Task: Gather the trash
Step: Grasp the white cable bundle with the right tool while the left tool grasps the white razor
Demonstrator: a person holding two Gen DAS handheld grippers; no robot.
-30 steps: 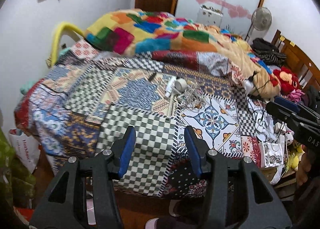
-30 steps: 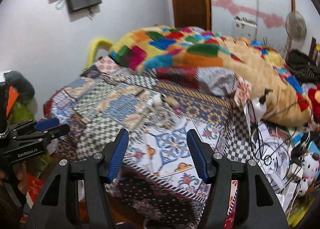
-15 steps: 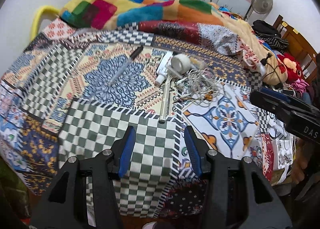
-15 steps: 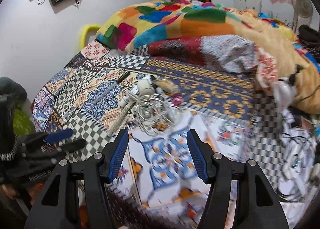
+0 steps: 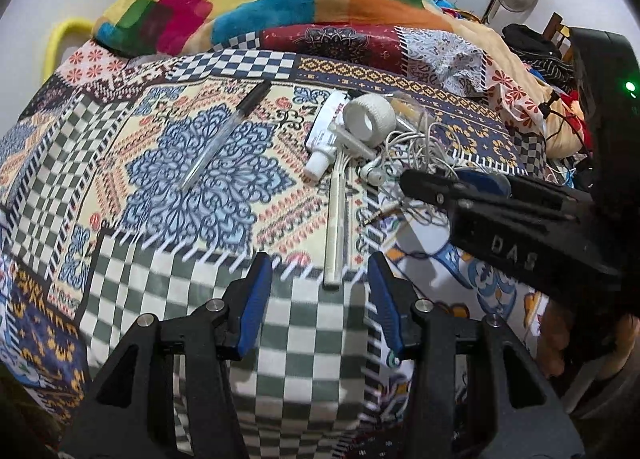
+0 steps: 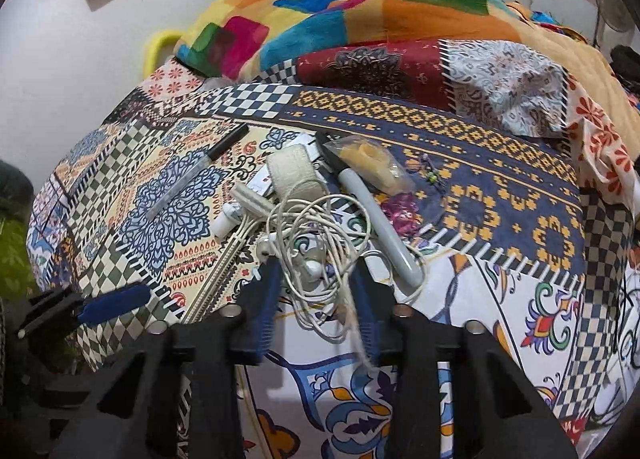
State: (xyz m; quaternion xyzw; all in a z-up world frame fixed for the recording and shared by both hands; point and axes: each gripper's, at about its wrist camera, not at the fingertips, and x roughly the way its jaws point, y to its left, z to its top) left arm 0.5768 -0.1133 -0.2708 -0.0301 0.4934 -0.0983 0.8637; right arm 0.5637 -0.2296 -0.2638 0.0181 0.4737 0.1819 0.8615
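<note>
Straddling the tangled cord (image 6: 320, 243) on the bed (image 6: 520, 195), our right gripper (image 6: 316, 279) held its fingers apart; our left gripper (image 5: 320, 279), fingers also apart, hovered near the comb (image 5: 335, 219).

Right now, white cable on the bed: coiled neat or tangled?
Tangled: white cable lies in loose overlapping loops, sitting between the open right gripper's fingers.

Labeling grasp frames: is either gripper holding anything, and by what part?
Nothing held. Left gripper open over the bedspread; right gripper open, straddling the tangled white cable, not closed on it.
</note>
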